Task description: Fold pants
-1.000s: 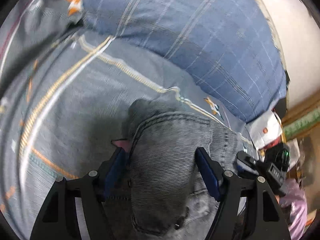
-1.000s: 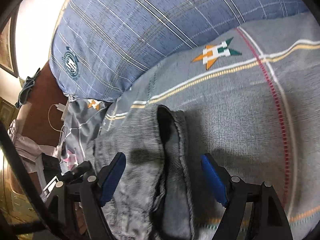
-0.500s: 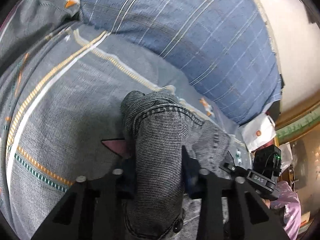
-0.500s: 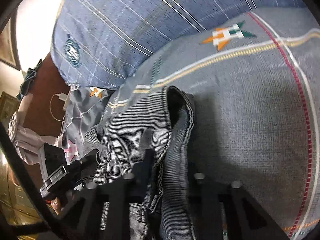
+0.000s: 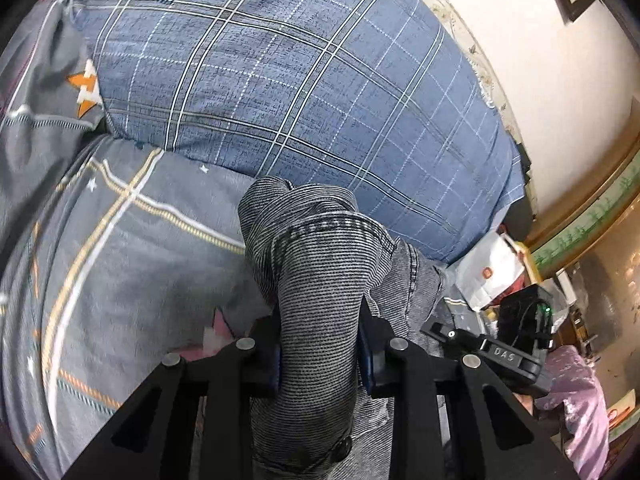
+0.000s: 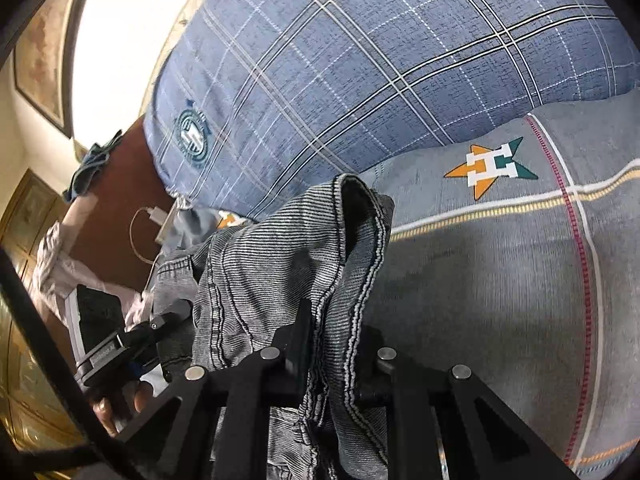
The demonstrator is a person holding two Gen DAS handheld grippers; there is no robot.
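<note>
Left tongs (image 5: pixel 320 354) clamped a thick bunch of the pants (image 5: pixel 316 280); right tongs (image 6: pixel 332 356) pinched a stitched hem edge. Pants hung between both, lifted just above the bed (image 6: pixel 500 280). Grey denim looked soft, fairly heavy, prone to sag; seams gave the firmest hold. Pillow (image 5: pixel 300 80) crowded the far edge; open bedspread lay to either side.

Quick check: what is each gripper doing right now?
Left gripper: shut on the pants.
Right gripper: shut on the pants too.
</note>
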